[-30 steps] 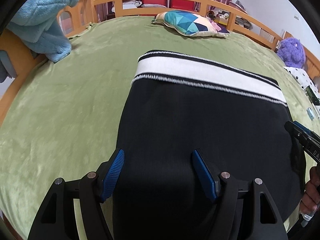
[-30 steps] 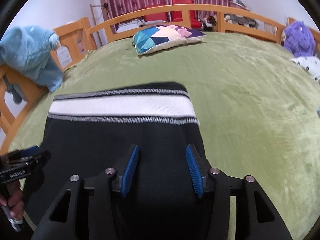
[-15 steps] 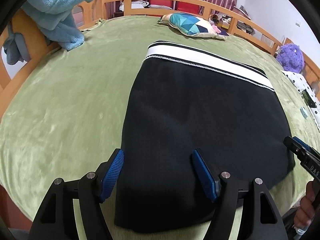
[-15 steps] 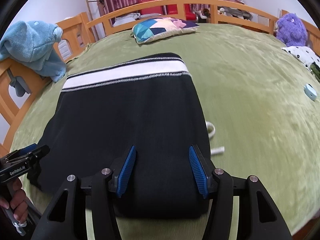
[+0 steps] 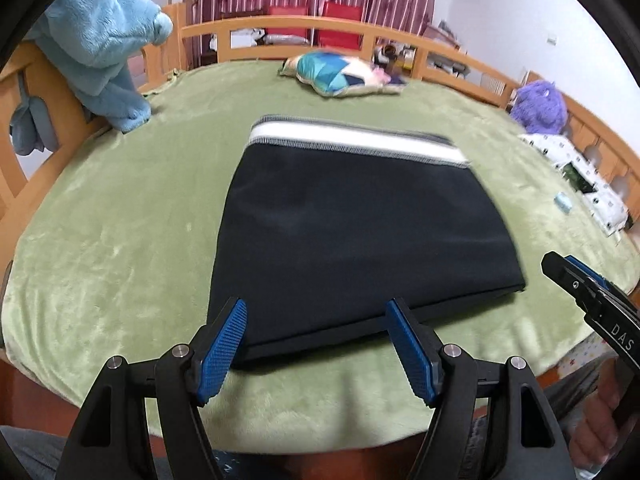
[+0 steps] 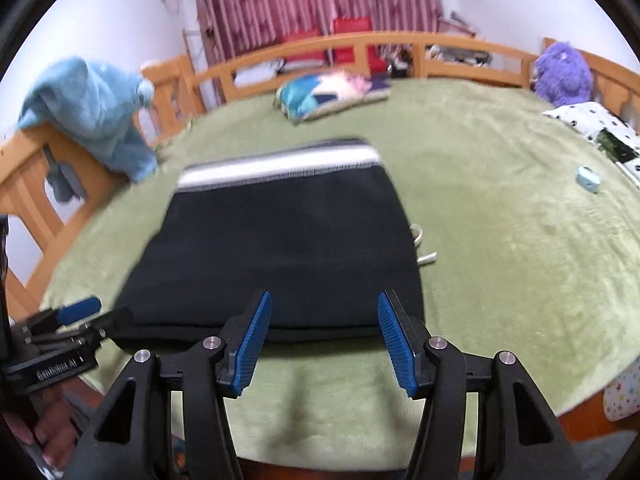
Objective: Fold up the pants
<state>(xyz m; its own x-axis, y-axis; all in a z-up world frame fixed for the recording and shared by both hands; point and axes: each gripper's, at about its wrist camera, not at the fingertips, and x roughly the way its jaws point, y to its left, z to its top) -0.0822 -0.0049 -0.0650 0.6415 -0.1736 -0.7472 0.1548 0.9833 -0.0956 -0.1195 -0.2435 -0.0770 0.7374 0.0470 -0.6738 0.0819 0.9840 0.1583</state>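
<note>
Both tools had drawn back toward the bed's near edge since a second earlier, leaving the pants (image 5: 352, 236) wholly ahead of them. The left tool (image 5: 316, 344) and right tool (image 6: 322, 336) hung wide open, gripping nothing. The folded pants lay flat on the green bed (image 5: 120, 240), waistband farthest from the tools.

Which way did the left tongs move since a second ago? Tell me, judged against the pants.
Yes. The left tongs pulled back toward the person: earlier their tips lay over the pants; now they hang open at the near edge, above the green blanket.
</note>
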